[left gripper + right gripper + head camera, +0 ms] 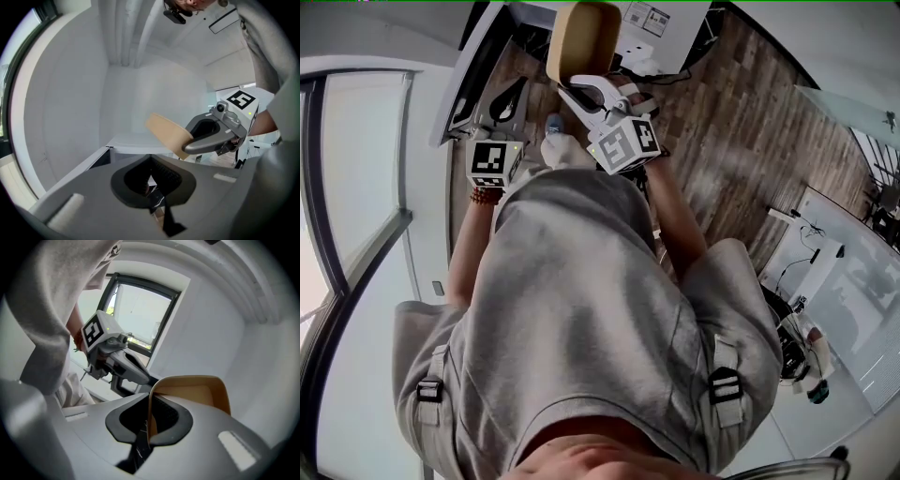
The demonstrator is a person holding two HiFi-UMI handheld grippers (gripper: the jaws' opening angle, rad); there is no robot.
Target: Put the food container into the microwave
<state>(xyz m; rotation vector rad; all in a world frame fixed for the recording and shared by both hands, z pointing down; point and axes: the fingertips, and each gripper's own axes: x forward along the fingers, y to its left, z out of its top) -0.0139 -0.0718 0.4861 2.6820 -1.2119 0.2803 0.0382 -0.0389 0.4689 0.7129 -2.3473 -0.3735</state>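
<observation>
Clamping the tan food container [197,392] with the right gripper [148,422], jaws clenched on one thin side wall, one jaw inside and one outside. Holding it in the air just ahead of the jaw tips, tilted, touching nothing else as far as visible. Not seeing whether anything's inside it, and losing its far edge right at the top of the head view.

Carrying nothing in the left gripper [152,182], jaws pressed together with only a dark slit between them. Hovering that one just beside the right one, with the container up and to the right of its jaws.

Looking past the left jaws at a white boxy appliance [126,140] with a dark opening on its side. Lower part hidden behind the gripper body, so honestly not able to call it the microwave for sure.

Getting most of the head view blocked by a grey shirt [581,309], hiding both hands. Only spotting a beaded bracelet [486,195] peeking out just behind the left gripper.
</observation>
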